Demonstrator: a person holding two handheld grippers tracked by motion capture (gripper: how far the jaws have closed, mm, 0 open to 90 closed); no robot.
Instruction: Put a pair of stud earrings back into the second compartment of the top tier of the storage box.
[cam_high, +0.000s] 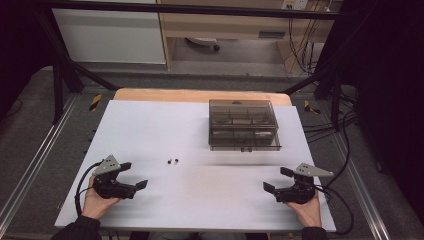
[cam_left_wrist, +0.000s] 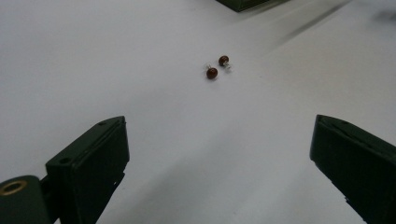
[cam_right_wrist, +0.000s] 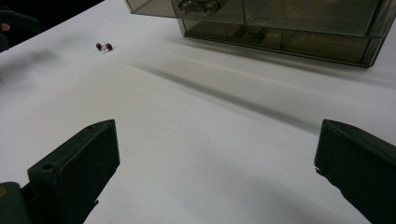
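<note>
Two small dark red beads with silvery posts, like a pair of earrings (cam_high: 174, 161) (cam_left_wrist: 217, 66) (cam_right_wrist: 104, 46), lie close together on the white table (cam_high: 150, 130), left of centre. A smoky transparent box (cam_high: 243, 124) (cam_right_wrist: 280, 25) with several compartments and a shut lid stands at the back right of the table; small items show inside it. My left gripper (cam_high: 136, 174) (cam_left_wrist: 219, 154) rests open near the front left, its jaws wide apart and pointing toward the beads. At the front right my right gripper (cam_high: 277, 179) (cam_right_wrist: 217, 163) is open too, with nothing between its jaws.
The white board lies on a wooden tabletop (cam_high: 200, 95) inside a black frame. Cables (cam_high: 330, 125) hang off the right side. A person's hands (cam_high: 97, 204) hold both grippers at the near edge.
</note>
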